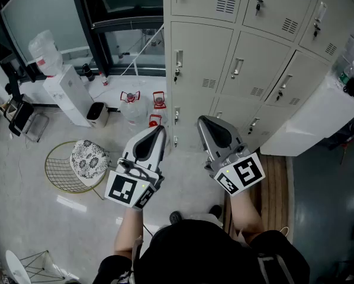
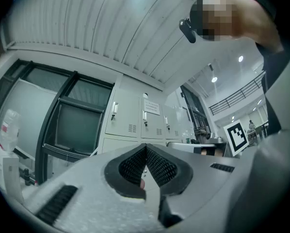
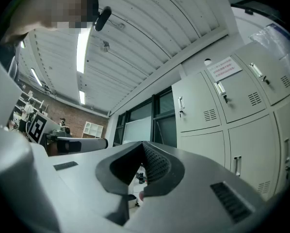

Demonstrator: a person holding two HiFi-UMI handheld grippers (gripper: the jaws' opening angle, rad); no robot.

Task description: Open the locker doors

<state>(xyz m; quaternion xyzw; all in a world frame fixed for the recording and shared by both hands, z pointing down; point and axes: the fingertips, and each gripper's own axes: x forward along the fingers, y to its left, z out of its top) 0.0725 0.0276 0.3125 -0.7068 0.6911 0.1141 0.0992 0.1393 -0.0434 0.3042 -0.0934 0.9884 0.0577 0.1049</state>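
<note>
Beige steel lockers (image 1: 236,70) stand ahead of me, every door in sight shut; my left gripper (image 1: 160,129) and right gripper (image 1: 202,121) hang short of them, each claw pressed together on nothing; I judge the reach not yet begun; best to part one claw, set it squarely round a door handle (image 1: 179,59), close, then pull along the hinge's arc.

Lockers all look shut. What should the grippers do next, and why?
Probably move the right gripper forward to a door handle and open its fingers: every locker door in view is closed, and that gripper is shut, empty and short of them.
</note>
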